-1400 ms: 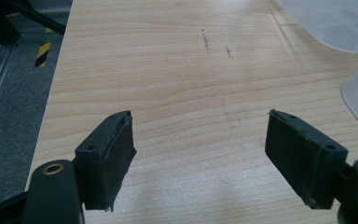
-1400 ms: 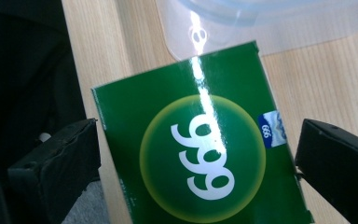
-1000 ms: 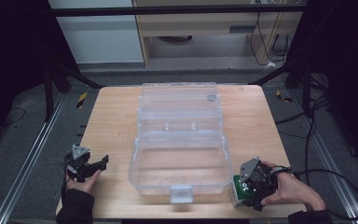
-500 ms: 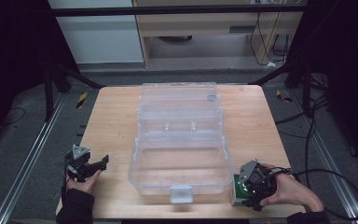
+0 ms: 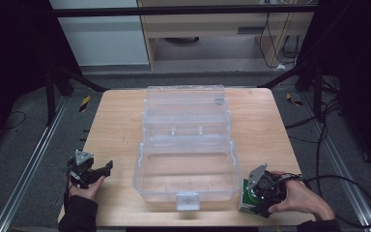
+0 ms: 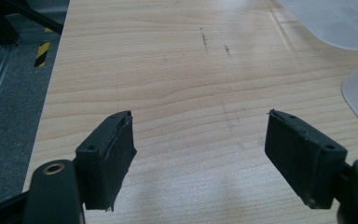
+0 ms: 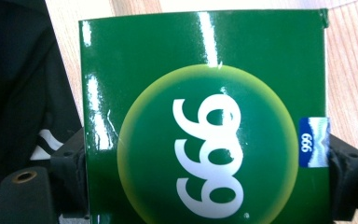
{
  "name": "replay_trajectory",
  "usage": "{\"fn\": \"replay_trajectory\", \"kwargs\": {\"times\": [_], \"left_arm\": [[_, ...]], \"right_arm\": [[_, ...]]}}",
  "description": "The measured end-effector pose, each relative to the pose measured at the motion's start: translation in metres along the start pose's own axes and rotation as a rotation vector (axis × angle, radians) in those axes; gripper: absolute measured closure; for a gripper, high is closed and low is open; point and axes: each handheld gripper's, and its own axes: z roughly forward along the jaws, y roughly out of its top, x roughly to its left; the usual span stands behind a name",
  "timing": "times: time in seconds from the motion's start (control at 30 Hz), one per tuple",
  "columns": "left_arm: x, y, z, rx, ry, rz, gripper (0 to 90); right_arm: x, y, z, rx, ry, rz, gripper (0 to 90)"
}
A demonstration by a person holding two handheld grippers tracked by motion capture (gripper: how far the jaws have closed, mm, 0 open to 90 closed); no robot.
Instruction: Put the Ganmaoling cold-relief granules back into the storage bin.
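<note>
A clear plastic box [image 5: 186, 164] lies open in the middle of the wooden table [image 5: 116, 125], its lid [image 5: 186, 104] folded back away from me. A small green box [image 5: 246, 195] printed "999" [image 7: 205, 130] sits near the table's front right corner. My right gripper [image 5: 253, 198] is shut on it, a jaw pressed to each side. Near the front left edge, my left gripper [image 5: 101, 170] stands open over bare wood [image 6: 200, 154], with nothing between its pads [image 6: 114, 158].
The clear box's white latch [image 5: 188, 200] faces the front edge. Metal rails [image 5: 34, 159] run along both sides of the table, and cables [image 5: 338, 188] trail on the floor at the right. A cabinet [image 5: 212, 24] stands beyond the far edge.
The right gripper has shifted slightly toward the front edge with the green box. The left gripper has not moved.
</note>
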Motion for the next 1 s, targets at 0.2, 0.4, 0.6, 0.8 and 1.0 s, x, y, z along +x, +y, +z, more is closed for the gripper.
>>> {"fn": "replay_trajectory", "kwargs": {"times": [0.2, 0.4, 0.6, 0.8, 1.0], "left_arm": [[0.000, 0.000, 0.000, 0.000, 0.001, 0.001, 23.2], [0.000, 0.000, 0.000, 0.003, 0.001, 0.000, 23.3], [0.000, 0.000, 0.000, 0.003, 0.001, 0.001, 23.3], [-0.001, 0.000, 0.001, 0.005, 0.001, 0.001, 23.3], [-0.001, 0.000, 0.001, 0.008, 0.001, 0.002, 23.3]], "right_arm": [[0.000, -0.001, -0.002, 0.004, -0.006, 0.020, 15.9], [-0.001, -0.005, -0.011, -0.022, -0.018, 0.046, 16.0], [-0.001, -0.008, -0.030, -0.071, -0.044, 0.065, 16.1], [-0.004, -0.010, -0.056, -0.118, -0.076, 0.092, 16.1], [-0.006, -0.006, -0.066, -0.137, -0.083, 0.091, 16.0]]}}
